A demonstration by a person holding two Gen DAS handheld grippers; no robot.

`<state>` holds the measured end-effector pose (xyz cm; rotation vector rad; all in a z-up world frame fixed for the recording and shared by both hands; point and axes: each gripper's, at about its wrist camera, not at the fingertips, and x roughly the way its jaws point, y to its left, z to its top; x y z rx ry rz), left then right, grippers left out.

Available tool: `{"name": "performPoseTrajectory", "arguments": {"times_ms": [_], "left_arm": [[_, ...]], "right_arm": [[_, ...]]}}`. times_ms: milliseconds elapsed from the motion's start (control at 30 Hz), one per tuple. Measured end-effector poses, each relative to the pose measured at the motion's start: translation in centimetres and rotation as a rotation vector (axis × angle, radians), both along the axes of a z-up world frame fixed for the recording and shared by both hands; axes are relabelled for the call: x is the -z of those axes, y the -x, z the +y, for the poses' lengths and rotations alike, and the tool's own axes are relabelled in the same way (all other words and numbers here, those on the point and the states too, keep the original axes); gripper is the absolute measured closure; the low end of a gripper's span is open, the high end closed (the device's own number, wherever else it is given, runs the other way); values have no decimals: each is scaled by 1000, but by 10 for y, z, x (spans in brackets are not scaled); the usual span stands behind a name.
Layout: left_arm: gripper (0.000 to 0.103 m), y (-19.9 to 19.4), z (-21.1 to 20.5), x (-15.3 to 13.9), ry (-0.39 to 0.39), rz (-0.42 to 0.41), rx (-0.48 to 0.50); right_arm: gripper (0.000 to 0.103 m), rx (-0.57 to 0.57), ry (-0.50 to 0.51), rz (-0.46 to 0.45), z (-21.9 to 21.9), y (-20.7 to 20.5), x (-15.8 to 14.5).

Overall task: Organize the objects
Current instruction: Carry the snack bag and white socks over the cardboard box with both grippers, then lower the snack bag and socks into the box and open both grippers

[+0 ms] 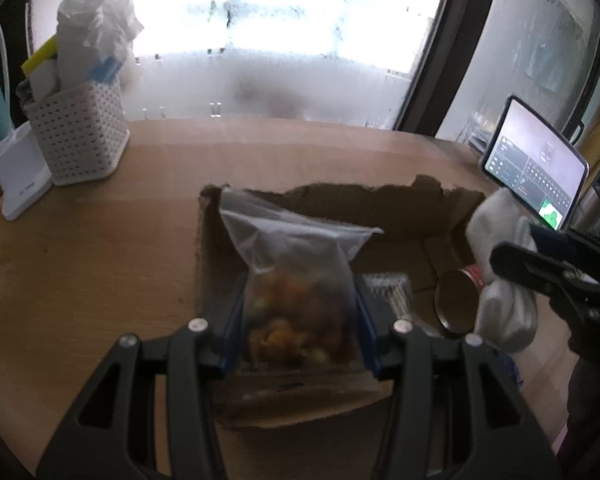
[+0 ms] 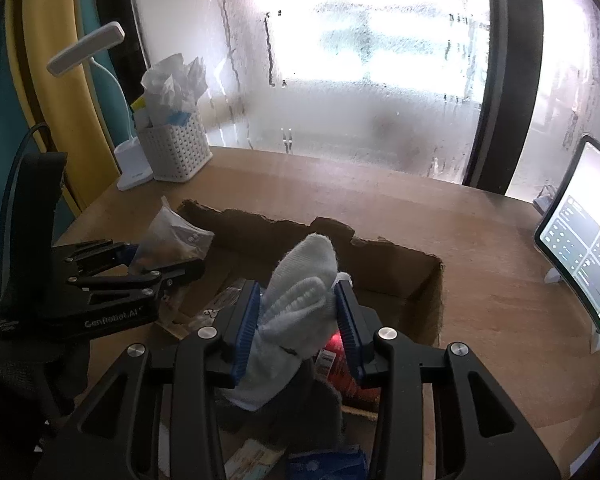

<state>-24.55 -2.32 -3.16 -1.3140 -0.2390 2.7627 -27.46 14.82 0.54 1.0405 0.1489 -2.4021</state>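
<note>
Left wrist view: the left gripper (image 1: 300,332) is clamped on a clear plastic zip bag of mixed orange and green pieces (image 1: 296,280), its 2 blue pads pressing the bag's sides; the bag hangs above the left part of an open brown cardboard box with torn edges (image 1: 340,200) that sits on the round wooden table (image 1: 100,260); inside the box lie a round metal tin with a red label (image 1: 458,300) and a small clear packet (image 1: 388,292); at right, the right gripper (image 1: 516,272) holds a bundled white sock (image 1: 500,272) over the box's right side; a white perforated plastic basket stuffed with bags (image 1: 80,136) stands at far left, a lit tablet screen (image 1: 536,164) at far right.

Right wrist view: the right gripper (image 2: 296,320) is closed on the white sock (image 2: 300,296), above the box (image 2: 400,276); the left gripper (image 2: 156,264) grips the bag (image 2: 172,240) at left; the basket (image 2: 176,148) stands beside a white desk lamp (image 2: 88,48).
</note>
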Motion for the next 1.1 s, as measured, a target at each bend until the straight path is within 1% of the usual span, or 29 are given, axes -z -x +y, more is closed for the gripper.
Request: {"name": "performPoseTrajectory", "arguments": {"times_ms": [33, 200, 267, 300, 400, 467, 700, 800, 900, 933, 1000, 1100], "left_arm": [[53, 0, 2, 0, 13, 4, 2], [53, 1, 2, 0, 6, 2, 4], [53, 2, 4, 1, 16, -1, 3], [53, 2, 4, 1, 13, -2, 3], [53, 4, 2, 1, -32, -11, 3], [49, 4, 2, 1, -32, -11, 6], [48, 4, 2, -2, -29, -16, -7], [47, 1, -3, -7, -24, -3, -21], [47, -1, -7, -12, -28, 4, -31], [47, -3, -8, -13, -19, 8, -34], [47, -5, -9, -14, -27, 12, -34], [47, -9, -11, -17, -29, 22, -37]], "right_arm": [[63, -3, -2, -2, -1, 1, 2], [63, -12, 4, -18, -3, 8, 9], [63, -13, 6, -17, -4, 10, 9], [63, -15, 1, -21, -6, 12, 11], [63, -12, -6, -35, -8, 16, 16], [63, -13, -5, -40, -8, 18, 18], [63, -21, -15, -40, -13, 20, 22], [63, -58, -22, -16, -21, 16, 20], [62, -78, -7, -7, -26, 13, 17], [61, -74, -8, -2, -27, 13, 16], [56, -62, -7, 2, -27, 13, 14], [55, -42, -15, -2, -23, 12, 13]]}}
